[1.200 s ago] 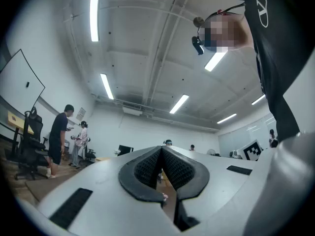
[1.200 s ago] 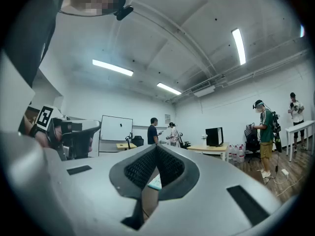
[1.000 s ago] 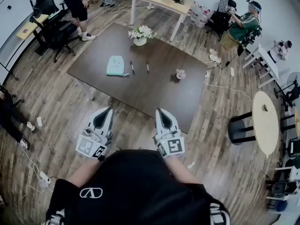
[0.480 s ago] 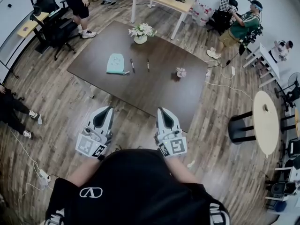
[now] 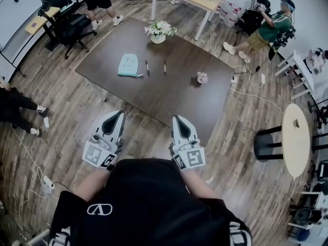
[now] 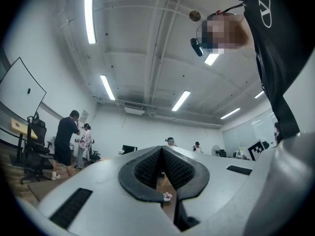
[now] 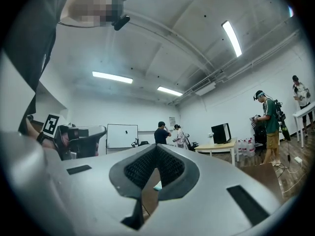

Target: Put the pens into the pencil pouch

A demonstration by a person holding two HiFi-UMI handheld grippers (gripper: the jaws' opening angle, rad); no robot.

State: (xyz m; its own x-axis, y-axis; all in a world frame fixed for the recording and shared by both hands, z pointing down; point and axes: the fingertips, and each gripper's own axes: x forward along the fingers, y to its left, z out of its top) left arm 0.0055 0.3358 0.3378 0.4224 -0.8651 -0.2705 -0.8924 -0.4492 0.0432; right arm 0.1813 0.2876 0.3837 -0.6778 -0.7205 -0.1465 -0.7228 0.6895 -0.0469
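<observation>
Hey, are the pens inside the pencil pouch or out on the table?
Out. In the head view two pens lie bare on the dark table, right of the teal pencil pouch.

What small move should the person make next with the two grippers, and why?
Probably carry both grippers forward toward the table before opening the fingers. The left gripper and the right gripper are shut and empty, and they are short of the table's near edge. The pens and the pencil pouch lie on its far part, well out of reach.
</observation>
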